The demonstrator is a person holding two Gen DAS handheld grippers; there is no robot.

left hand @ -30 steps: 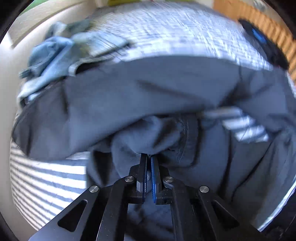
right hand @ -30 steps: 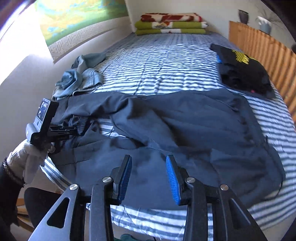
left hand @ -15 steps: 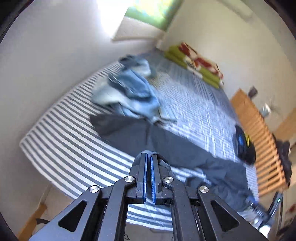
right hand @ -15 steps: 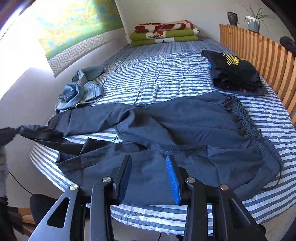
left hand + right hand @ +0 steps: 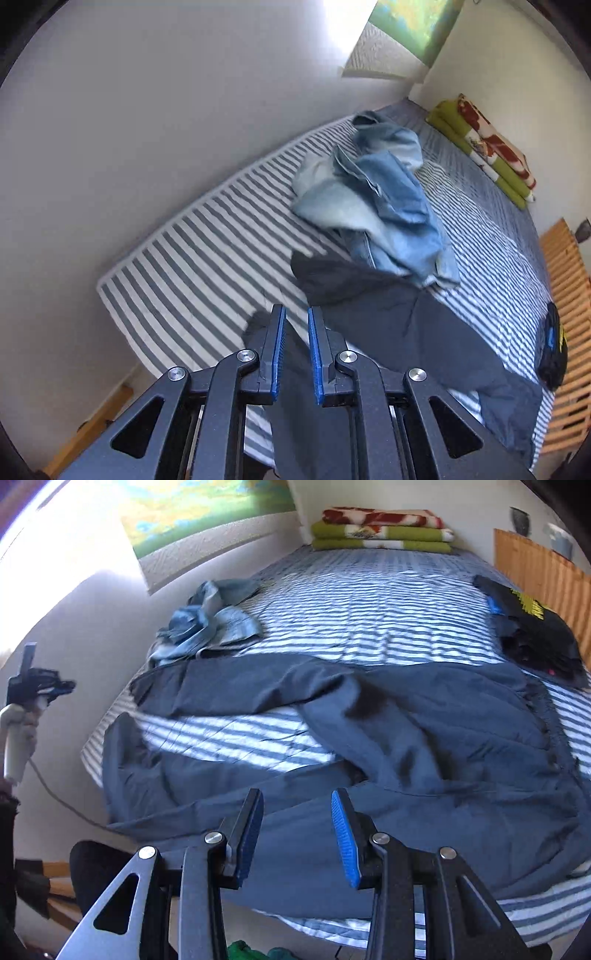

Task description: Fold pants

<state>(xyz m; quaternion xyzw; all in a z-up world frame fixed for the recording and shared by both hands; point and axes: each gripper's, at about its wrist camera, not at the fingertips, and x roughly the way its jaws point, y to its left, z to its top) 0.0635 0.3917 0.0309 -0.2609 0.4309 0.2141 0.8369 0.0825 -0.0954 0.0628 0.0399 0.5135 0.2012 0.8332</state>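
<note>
Since a second ago your left gripper (image 5: 296, 325) has lifted away from the dark pants (image 5: 424, 738); its jaws, then clamped on a bunch of fabric, have just been opening and now stand a narrow slit apart with nothing between them. The leg it was holding now lies stretched toward the bed's (image 5: 369, 590) left edge. Your right gripper (image 5: 297, 812) has shifted slightly; jaws unchanged, partly open, empty, hovering over the near edge.

Pants location: spread crosswise over the near end of the bed, waistband toward the right edge, two legs running left in a V with striped cover showing between them. The lower leg's cuff hangs over the near-left corner.

Risks:
- That overhanging cuff can drag the leg off the corner if you tug from the waist side.
- Legs aren't aligned; folding now would lock in the twist and the ridge at the crotch.
- The far leg's end touches the denim pile (image 5: 373, 199); a wide grab there could pick up both.
- Thin fabric: a shallow pinch may catch only the top layer.

Materials: pants are a thin, matte, slate-blue weave, limp, creasing softly. Denim is thicker, faded, crumpled in a heap. Bed cover is quilted, blue-white striped. A folded black garment (image 5: 532, 635) sits by the right edge; a slatted wooden rail (image 5: 569, 295) runs along that side.
</note>
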